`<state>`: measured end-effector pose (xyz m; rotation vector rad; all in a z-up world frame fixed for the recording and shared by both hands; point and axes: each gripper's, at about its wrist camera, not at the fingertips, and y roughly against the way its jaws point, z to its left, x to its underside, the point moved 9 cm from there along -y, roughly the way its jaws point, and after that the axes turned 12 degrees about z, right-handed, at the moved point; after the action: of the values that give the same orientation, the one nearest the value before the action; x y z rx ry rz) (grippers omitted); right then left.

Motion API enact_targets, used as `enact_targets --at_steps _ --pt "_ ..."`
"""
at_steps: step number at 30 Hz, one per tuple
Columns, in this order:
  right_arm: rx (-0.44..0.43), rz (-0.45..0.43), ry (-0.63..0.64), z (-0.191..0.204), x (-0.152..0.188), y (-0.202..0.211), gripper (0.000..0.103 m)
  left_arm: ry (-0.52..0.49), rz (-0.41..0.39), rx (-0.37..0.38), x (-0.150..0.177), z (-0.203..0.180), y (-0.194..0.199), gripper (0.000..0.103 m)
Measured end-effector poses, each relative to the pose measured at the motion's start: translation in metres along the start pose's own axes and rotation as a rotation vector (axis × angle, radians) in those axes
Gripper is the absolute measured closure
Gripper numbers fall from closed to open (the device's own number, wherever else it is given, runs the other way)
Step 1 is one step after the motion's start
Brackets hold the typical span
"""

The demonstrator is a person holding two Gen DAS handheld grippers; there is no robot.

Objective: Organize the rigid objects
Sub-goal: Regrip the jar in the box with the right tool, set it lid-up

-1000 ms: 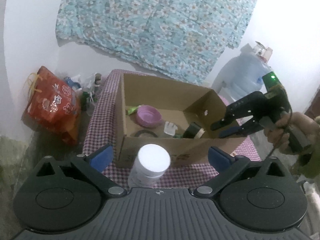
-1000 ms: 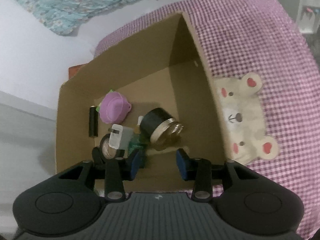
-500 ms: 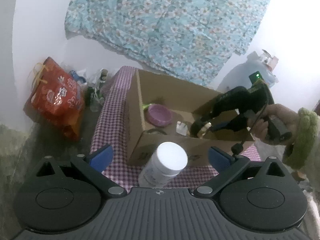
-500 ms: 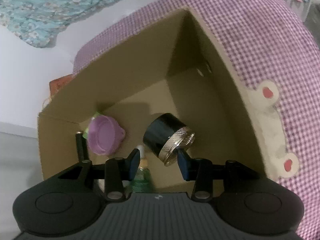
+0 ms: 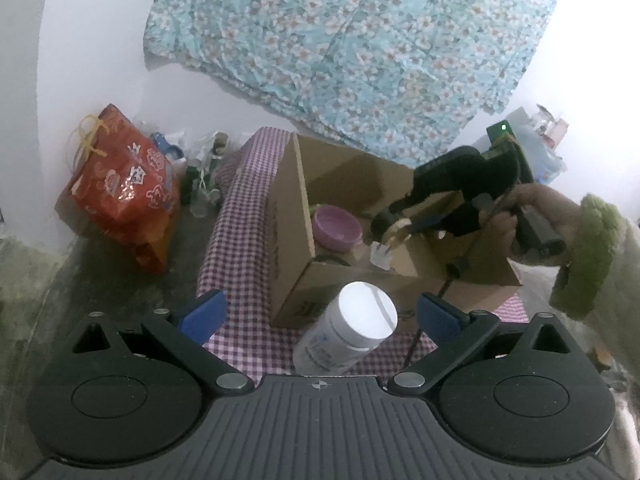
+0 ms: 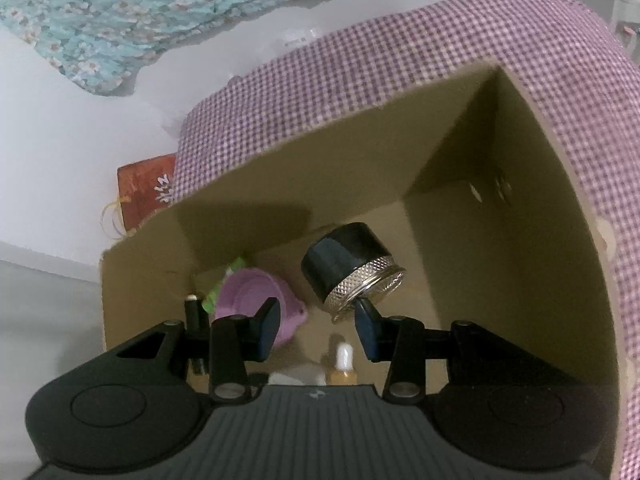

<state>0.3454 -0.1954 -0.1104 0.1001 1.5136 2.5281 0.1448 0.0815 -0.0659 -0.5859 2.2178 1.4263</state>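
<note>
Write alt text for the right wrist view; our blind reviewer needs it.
The right gripper, jaws open, reaches into a brown cardboard box beside a tilted black cylinder with a knurled silver rim. A purple plastic bowl lies further left in the box.

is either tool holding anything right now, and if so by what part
Nothing is firmly held. The left tool is open around the white-capped bottle, without touching it. The right tool is open inside the cardboard box; the black-and-silver cylinder lies just beyond its fingertips.

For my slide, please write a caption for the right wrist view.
Open right claw reaching into the cardboard box, just short of a black cap with knurled metal rim.
</note>
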Motion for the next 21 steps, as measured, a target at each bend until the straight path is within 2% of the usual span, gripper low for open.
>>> enact_targets --at_steps 5,9,13,18,21 --pt "-0.008 -0.022 0.031 0.013 -0.01 0.001 0.059 0.01 0.006 -0.01 0.0 0.003 -0.002 0.001" --pt "0.071 -0.049 0.088 0.018 -0.012 -0.001 0.059 0.014 0.007 -0.014 0.0 0.005 -0.003 0.001" --pt "0.063 -0.021 0.024 0.01 -0.011 -0.01 0.059 0.012 0.009 -0.015 -0.001 0.005 -0.003 0.001" --pt "0.008 -0.04 -0.05 0.002 -0.014 -0.012 0.057 0.012 0.009 -0.023 0.0 0.005 -0.002 0.001" --pt "0.027 -0.075 -0.029 0.002 -0.016 -0.008 0.048 0.018 0.008 -0.026 0.0 0.01 -0.001 0.001"
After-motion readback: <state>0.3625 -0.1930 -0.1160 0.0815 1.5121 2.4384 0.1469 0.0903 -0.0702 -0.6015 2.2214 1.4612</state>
